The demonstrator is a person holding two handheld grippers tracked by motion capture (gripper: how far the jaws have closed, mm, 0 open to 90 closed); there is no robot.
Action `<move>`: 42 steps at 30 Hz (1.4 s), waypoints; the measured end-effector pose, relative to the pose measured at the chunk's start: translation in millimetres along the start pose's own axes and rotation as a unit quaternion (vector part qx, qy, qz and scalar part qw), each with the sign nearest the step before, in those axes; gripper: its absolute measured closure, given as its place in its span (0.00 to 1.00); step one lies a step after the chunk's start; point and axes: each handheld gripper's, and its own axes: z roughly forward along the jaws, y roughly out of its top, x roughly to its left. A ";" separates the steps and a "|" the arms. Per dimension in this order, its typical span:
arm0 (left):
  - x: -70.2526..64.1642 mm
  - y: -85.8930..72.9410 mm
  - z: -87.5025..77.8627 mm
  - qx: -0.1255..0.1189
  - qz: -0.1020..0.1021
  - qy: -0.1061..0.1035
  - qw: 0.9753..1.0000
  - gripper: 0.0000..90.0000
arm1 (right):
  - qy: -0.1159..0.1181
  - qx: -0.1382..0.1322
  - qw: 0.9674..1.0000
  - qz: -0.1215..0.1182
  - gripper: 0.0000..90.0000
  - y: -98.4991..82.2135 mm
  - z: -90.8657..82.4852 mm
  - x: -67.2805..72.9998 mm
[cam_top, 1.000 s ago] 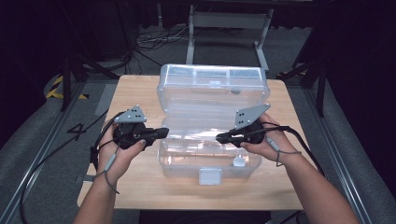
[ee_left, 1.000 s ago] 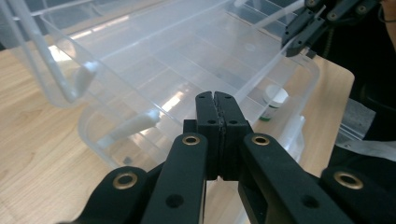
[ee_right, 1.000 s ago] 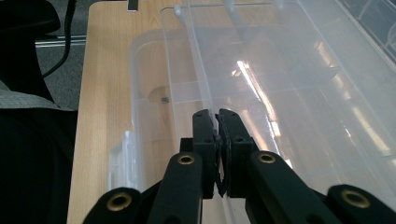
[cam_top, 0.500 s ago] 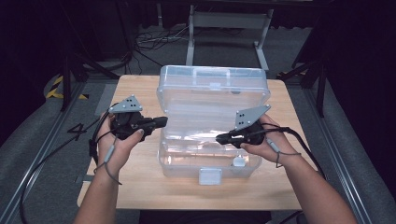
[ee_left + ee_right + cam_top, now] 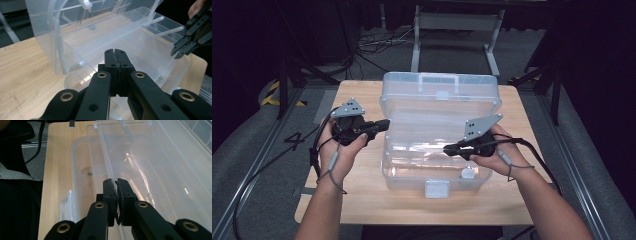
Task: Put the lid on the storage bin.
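Two grippers are working a clear plastic storage box (image 5: 439, 135) at the centre of a wooden table (image 5: 362, 200), its lid standing open toward twelve o'clock. The right gripper (image 5: 449, 148) is pinching the thin rim of a clear inner tray (image 5: 130, 167) between nearly closed jaws, holding steady. The left gripper (image 5: 384, 123), jaws shut and empty, has been lifting away toward nine o'clock over the past second, leaving the tray to the right one alone, likely for lifting out.

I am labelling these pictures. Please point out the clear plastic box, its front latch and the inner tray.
clear plastic box (image 5: 439, 95), high view, open lid.
front latch (image 5: 436, 189), high view, latch face.
inner tray (image 5: 160, 172), right gripper view, tray floor.
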 end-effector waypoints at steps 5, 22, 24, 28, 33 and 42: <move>0.9 -0.7 -0.9 -0.003 -0.006 0.005 1.000 0.99 | 0.000 -0.001 1.000 0.001 0.96 -1.2 0.4 1.5; 3.7 -2.0 0.2 -0.016 -0.019 0.026 0.999 1.00 | 0.003 0.006 1.000 -0.002 0.95 -5.9 2.6 9.4; 3.8 -1.9 -0.2 -0.016 -0.019 0.026 0.999 0.99 | 0.002 0.006 1.000 -0.002 0.95 -5.9 2.3 9.6; 3.8 -1.9 -1.6 -0.013 -0.016 0.024 0.999 0.99 | -0.003 0.000 1.000 0.001 0.95 -6.6 -0.1 11.2; 2.1 -1.9 -1.2 -0.008 -0.017 0.022 1.000 0.99 | -0.006 -0.009 1.000 0.001 0.96 -7.2 -5.5 12.4; 1.1 -3.6 -1.2 0.000 -0.014 0.022 1.000 0.98 | -0.011 -0.039 0.999 0.011 1.00 -13.8 -18.0 13.6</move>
